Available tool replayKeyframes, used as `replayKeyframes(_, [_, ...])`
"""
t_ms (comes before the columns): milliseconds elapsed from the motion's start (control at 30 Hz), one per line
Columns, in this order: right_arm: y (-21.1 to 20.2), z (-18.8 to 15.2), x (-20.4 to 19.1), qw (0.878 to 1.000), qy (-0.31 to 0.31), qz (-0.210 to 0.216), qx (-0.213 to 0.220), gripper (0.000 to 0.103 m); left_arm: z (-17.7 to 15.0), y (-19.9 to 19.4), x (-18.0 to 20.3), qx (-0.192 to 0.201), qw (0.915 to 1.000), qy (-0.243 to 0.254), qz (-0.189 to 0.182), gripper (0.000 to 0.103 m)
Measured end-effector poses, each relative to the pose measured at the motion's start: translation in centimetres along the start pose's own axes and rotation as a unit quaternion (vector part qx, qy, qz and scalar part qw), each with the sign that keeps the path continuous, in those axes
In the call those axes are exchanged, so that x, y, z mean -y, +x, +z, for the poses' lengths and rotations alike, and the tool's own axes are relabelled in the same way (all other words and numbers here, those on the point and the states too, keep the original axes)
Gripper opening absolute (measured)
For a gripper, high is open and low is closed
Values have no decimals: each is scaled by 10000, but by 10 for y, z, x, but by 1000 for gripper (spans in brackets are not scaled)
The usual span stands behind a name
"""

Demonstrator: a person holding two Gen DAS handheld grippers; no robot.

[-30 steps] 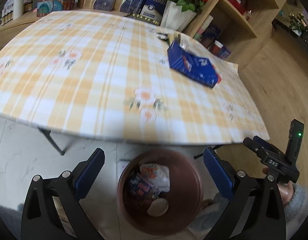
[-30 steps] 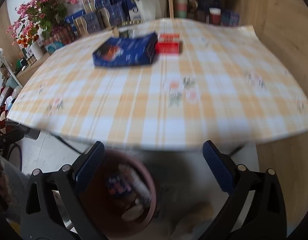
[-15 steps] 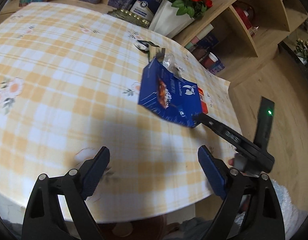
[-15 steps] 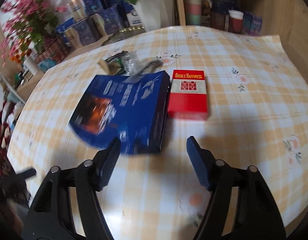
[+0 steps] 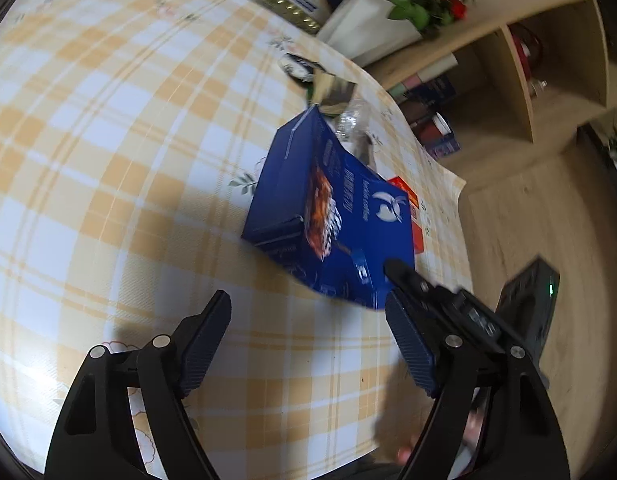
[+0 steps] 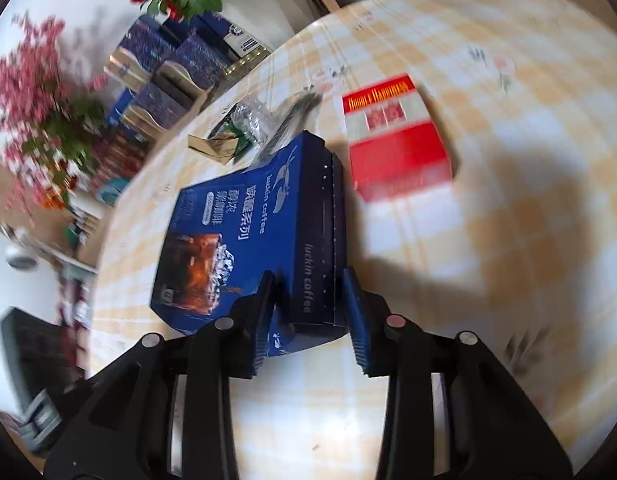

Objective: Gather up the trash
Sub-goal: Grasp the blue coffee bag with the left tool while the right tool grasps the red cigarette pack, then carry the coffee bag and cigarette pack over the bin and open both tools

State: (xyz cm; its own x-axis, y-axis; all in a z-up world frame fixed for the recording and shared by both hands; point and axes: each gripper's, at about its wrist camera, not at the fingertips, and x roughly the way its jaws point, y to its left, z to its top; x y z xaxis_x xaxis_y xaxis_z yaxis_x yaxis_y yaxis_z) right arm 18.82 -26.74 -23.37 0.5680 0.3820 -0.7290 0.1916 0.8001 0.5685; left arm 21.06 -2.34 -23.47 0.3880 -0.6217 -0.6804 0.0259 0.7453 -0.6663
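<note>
A blue coffee box [image 6: 236,232] lies on the checked tablecloth [image 6: 508,280], its near corner tilted up. My right gripper [image 6: 308,312] is shut on that near end, one finger on each side. The box also shows in the left wrist view [image 5: 332,216], where the right gripper [image 5: 400,276] meets its near corner. My left gripper [image 5: 308,344] is open and empty above the cloth, just short of the box. A red cigarette pack [image 6: 392,140] lies flat right of the box. Crumpled wrappers [image 6: 244,124] lie behind it.
A white pot of red roses [image 5: 372,20] and stacked blue boxes [image 6: 168,76] stand at the table's far edge. A wooden shelf unit [image 5: 548,48] stands to the right. The table's near edge [image 5: 348,456] is just below my left gripper.
Both grippers rose from the brown bin below the table edge and moved in over the table. The right gripper closed on the blue box. The bin is out of view.
</note>
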Motion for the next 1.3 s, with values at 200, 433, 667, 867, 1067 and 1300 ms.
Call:
replayKeyframes(200, [-2, -24, 0, 9974, 480, 494, -188, 35, -2, -2, -7, 109, 9996, -195, -184, 76])
replayKeyframes(433, [-3, -50, -7, 9945, 549, 804, -374, 35, -2, -1, -9, 213, 9989, -283, -300, 75])
replayKeyframes(667, [-4, -47, -11, 9955, 263, 712, -570, 45, -10, -6, -21, 263, 9987, -358, -240, 30])
replayKeyframes(867, [-27, -10, -13, 9991, -394, 128, 22, 72, -5, -32, -13, 588, 9982, 1, -112, 23])
replayKeyframes(1067, [-20, 50, -6, 9860, -1071, -1155, 540, 90, 0, -64, -2, 848, 9950, 513, 140, 17])
replayKeyframes(1300, [25, 94, -6, 9633, -1644, -2066, 489, 91, -1, -96, -17, 1057, 9930, 348, 388, 17])
